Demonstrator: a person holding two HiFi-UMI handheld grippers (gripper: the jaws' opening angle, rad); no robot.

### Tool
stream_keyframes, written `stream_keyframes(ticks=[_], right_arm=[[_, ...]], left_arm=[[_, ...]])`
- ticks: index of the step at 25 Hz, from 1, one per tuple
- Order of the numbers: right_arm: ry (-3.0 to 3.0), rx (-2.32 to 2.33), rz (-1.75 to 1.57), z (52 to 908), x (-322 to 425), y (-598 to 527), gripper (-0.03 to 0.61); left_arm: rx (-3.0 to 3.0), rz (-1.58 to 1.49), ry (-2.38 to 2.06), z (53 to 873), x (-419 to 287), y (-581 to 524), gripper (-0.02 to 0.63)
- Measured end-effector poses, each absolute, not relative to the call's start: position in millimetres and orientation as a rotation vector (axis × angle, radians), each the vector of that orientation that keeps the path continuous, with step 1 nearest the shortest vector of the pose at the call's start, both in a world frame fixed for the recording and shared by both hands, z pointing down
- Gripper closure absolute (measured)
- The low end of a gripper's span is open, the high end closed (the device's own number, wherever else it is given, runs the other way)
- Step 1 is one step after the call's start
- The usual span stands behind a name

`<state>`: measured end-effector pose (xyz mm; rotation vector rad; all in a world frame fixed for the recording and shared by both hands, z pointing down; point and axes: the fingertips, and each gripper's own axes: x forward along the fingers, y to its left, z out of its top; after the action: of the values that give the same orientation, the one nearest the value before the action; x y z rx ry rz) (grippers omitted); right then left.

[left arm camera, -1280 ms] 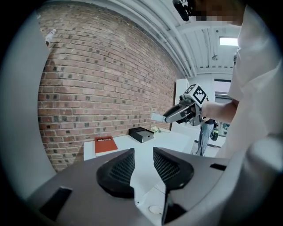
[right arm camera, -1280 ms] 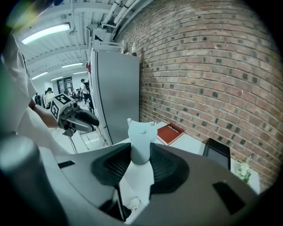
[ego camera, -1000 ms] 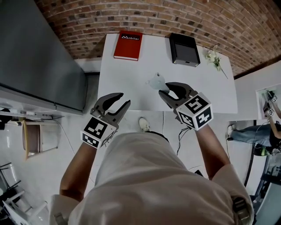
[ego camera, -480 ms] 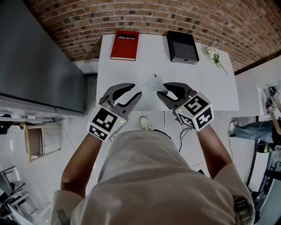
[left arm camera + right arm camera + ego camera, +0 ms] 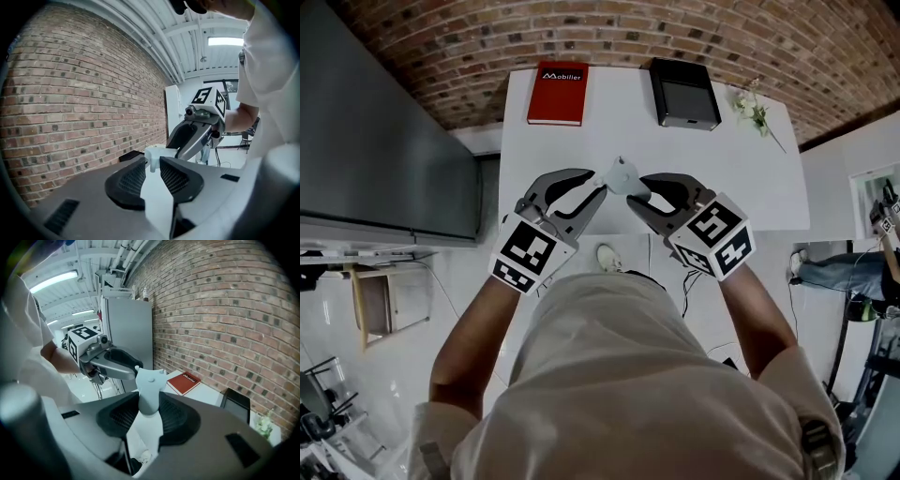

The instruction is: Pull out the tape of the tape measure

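A pale grey tape measure (image 5: 621, 175) hangs above the white table (image 5: 750, 187), with my right gripper (image 5: 636, 190) shut on its body. In the right gripper view the body (image 5: 149, 390) stands upright between the pads. My left gripper (image 5: 598, 185) has come in from the left, and its tips sit at the tape measure's left end. Its jaws have just been closing. In the left gripper view the white end piece (image 5: 152, 157) sits at the fingertips' gap, with a strip of gap still showing between the pads, and the left gripper (image 5: 153, 164) is open.
A red book (image 5: 557, 94) and a black box-like device (image 5: 684, 92) lie at the table's far edge, against the brick wall. A sprig of small flowers (image 5: 752, 111) lies at the far right. A tall grey cabinet (image 5: 384, 141) stands left of the table.
My left gripper has moved forward and to the right, up to the tape measure, and its jaws have narrowed. The right gripper has kept still with the tape measure.
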<state>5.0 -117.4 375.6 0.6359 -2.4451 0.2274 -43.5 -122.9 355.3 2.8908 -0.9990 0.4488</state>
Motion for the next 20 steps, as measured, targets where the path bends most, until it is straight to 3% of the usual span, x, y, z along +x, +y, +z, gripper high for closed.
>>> stream_keyframes(ticks=[8, 20], right_arm=[[-2.451, 0.623, 0.228, 376.2, 10.4, -120.8, 0.442], [-2.435, 0.624, 0.206, 380.6, 11.6, -126.1, 0.443]], left_arm=[[2.902, 0.445, -0.997, 356.2, -36.5, -123.9, 0.578], [2.881, 0.444, -1.006, 360.5, -37.2, -127.4, 0.584]])
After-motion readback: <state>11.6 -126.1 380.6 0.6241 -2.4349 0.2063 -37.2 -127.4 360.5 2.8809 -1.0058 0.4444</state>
